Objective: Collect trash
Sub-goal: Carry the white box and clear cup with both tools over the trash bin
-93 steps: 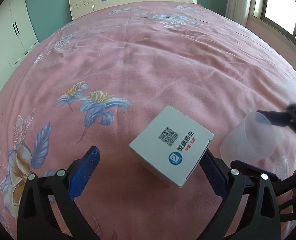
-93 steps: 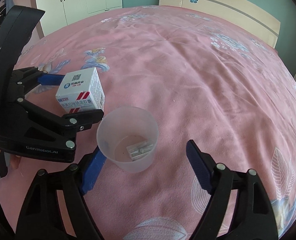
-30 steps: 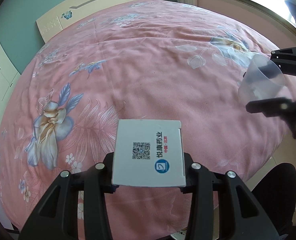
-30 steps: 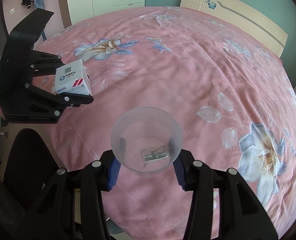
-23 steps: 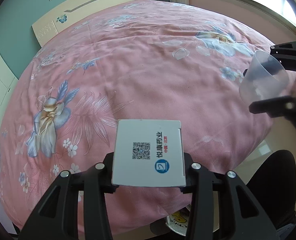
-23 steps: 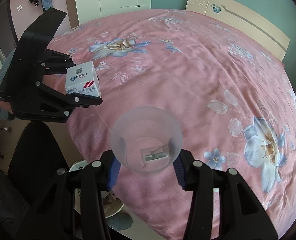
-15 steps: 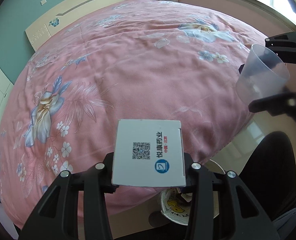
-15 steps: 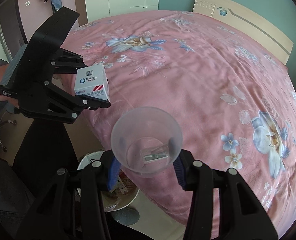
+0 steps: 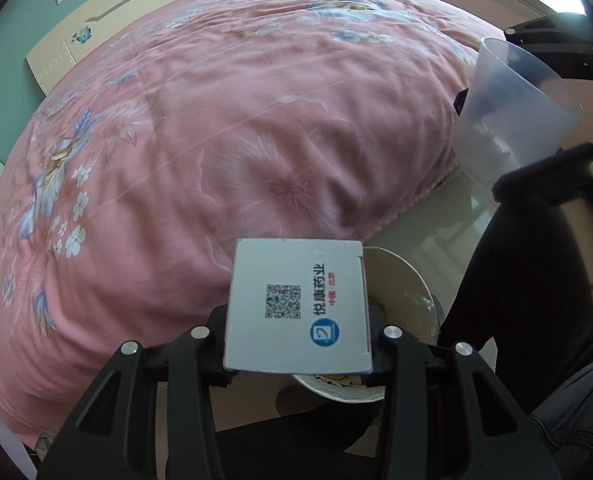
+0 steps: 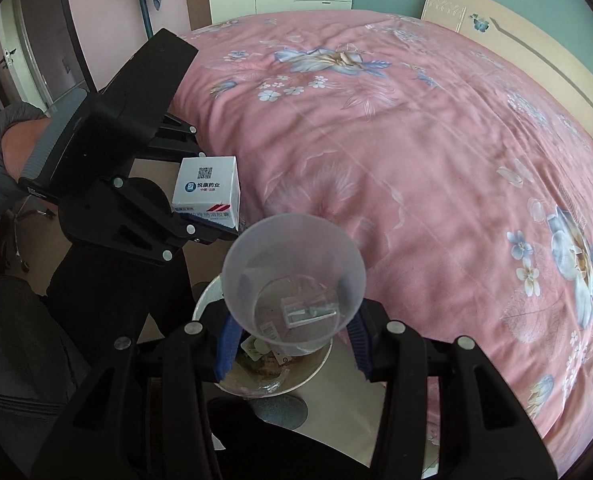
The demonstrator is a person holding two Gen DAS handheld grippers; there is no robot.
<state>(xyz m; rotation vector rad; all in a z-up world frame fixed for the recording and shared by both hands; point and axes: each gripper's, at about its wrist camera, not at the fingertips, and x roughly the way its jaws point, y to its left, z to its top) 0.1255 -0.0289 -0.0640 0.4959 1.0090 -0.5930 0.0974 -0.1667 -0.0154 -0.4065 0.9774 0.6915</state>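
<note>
Take the trash bin [image 10: 320, 364] as your landmark: a round white bin on the floor just beside the foot edge of the pink floral bed [image 10: 396, 152], already holding wrappers.

Your right tool [image 10: 290, 334] is closed on the translucent plastic cup [image 10: 292, 280], blue pads against its lower wall. The cup stands upright, mouth toward the camera, with a small foil scrap at its bottom. In the right wrist view it sits directly above the bin, so this load is the nearer of the two.

Your left tool [image 9: 298, 336] is clamped on the white medicine box [image 9: 298, 306], gripped across its two side faces, QR-code face up. In the left wrist view the bin [image 9: 408, 304] shows behind and below the box, toward its right. The box appears over the bin's near rim rather than its centre.

Judgement: release depends on vertical alignment. Shift the box further over the bin mouth; tip the cup forward and down.
</note>
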